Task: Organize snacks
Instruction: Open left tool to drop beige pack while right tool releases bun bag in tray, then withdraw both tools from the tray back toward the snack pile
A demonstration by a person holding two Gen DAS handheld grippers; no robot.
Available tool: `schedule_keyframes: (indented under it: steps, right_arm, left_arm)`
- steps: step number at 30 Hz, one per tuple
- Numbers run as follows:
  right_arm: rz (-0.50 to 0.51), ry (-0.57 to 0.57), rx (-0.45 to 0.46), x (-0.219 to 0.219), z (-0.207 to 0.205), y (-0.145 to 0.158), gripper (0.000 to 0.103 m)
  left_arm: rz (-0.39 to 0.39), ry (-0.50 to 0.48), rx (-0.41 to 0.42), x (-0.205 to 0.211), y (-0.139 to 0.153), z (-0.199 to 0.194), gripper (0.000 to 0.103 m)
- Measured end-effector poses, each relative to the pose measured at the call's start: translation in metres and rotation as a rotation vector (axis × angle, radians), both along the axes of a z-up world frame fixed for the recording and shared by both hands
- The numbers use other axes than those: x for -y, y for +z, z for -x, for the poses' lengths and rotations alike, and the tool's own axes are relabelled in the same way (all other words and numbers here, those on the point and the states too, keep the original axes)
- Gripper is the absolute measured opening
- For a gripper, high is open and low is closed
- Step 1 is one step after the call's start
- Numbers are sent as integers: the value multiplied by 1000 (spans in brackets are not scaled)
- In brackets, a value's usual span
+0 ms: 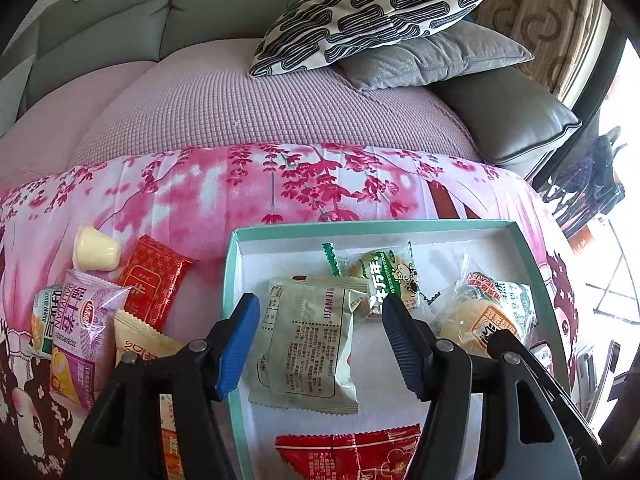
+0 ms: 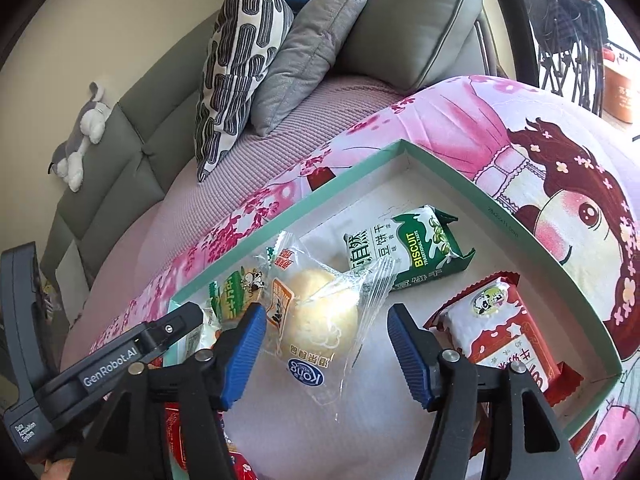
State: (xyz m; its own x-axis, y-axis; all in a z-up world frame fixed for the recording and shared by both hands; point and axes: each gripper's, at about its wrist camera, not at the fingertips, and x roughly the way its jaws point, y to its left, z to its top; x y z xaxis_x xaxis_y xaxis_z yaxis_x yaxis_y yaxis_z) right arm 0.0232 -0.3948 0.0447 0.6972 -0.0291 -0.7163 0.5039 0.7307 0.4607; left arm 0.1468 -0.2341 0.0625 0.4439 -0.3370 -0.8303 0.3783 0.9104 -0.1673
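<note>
A shallow teal-rimmed box (image 1: 230, 280) (image 2: 460, 178) lies on a pink floral cloth and holds several wrapped snacks. My left gripper (image 1: 318, 344) is open above a beige snack packet (image 1: 308, 344) in the box, its jaws apart on either side of it. My right gripper (image 2: 326, 354) is open over a clear-wrapped round bun (image 2: 320, 320), which also shows in the left wrist view (image 1: 476, 320). A green biscuit pack (image 2: 404, 252) and a red-and-white pack (image 2: 500, 328) lie in the box too. The left gripper's body (image 2: 112, 364) shows in the right wrist view.
Outside the box at the left lie a jelly cup (image 1: 94, 250), a red packet (image 1: 152, 280), a purple packet (image 1: 86, 332) and others. Behind is a sofa with a patterned cushion (image 1: 372, 12) and grey cushion (image 1: 432, 56). A plush toy (image 2: 80, 136) sits on the sofa back.
</note>
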Motion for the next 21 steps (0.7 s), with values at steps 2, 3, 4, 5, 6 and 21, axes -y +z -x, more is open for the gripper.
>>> schedule_keyframes:
  steps: [2,3,4,5,6,21]
  right_arm:
    - [10,-2,-1,0,2,3,72]
    - [17,-2,-4,0,3,5,72]
    - [24,-1,-7,0,4,7,72]
    - [30,1,-11,0,4,8,72]
    - [37,3,-15,-1,5,10,72]
    - [161,7,-83,-7,10,17,103]
  left_arm:
    - [0,4,14,-4,7,4,66]
    - [1,7,21,-6,10,6,66]
    - [4,11,28,-9,14,8,66]
    - [7,14,36,-12,18,10,66]
    - [9,18,43,-14,21,11,66]
    - [-16,138,106,-46,27,20,92]
